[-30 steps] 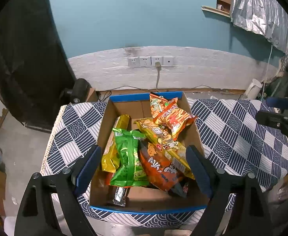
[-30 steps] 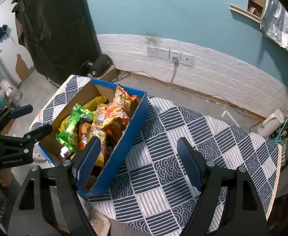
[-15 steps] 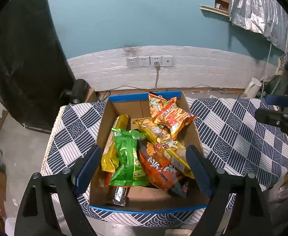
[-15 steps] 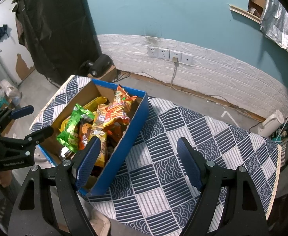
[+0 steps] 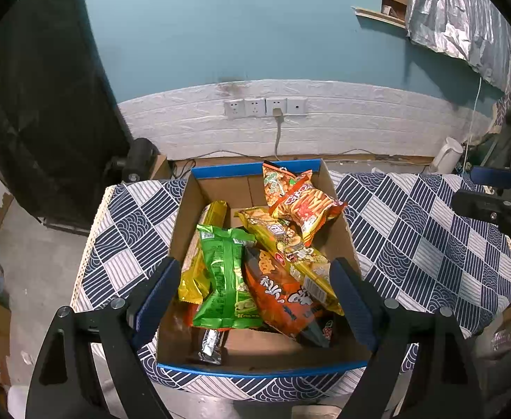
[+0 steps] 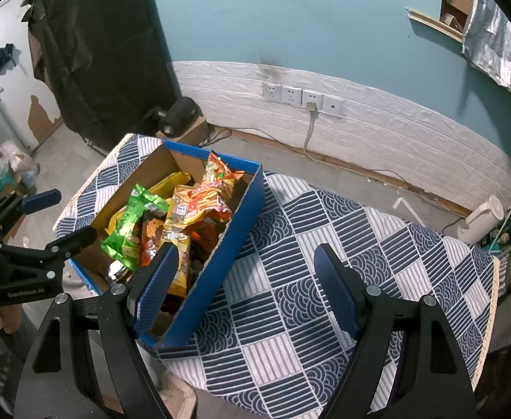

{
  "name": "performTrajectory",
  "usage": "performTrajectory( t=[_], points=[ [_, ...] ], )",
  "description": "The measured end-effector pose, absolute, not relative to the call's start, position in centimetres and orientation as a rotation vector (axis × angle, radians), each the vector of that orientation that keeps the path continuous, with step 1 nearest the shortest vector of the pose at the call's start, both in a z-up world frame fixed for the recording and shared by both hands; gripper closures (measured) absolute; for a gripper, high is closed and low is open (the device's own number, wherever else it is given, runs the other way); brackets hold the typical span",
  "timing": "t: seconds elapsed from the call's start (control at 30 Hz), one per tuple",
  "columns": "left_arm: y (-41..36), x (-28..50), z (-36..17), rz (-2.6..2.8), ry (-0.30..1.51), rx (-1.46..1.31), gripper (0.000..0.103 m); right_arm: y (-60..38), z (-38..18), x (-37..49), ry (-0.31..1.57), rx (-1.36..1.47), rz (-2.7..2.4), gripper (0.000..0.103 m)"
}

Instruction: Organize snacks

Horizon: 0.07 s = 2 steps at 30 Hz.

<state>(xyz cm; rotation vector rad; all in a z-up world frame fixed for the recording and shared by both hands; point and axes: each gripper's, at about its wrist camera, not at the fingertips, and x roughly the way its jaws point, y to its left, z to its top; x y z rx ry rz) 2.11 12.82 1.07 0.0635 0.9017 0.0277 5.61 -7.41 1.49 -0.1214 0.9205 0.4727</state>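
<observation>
Above the snack-filled box [image 5: 252,188], both grippers (left [image 5: 255,293], right [image 6: 246,291]) gape wide, holding nothing.

The box [image 5: 185,209] sits on the surface [image 5: 412,237], ahead of the left gripper [image 5: 255,289] and between its jaws' lines. The snack packets [image 5: 276,262] lie piled inside it. From the right gripper [image 6: 245,286], the box lies ahead to the left, bare surface between its jaws.
</observation>
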Motion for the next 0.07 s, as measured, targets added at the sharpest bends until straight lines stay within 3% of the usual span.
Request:
performTrajectory(
  t=[0.07],
  points=[
    [12.82, 2.18, 1.0, 0.028, 0.906, 0.064, 0.015, -7.42, 1.48, 5.62, 0.921, -0.121, 0.473, 0.023]
  ],
)
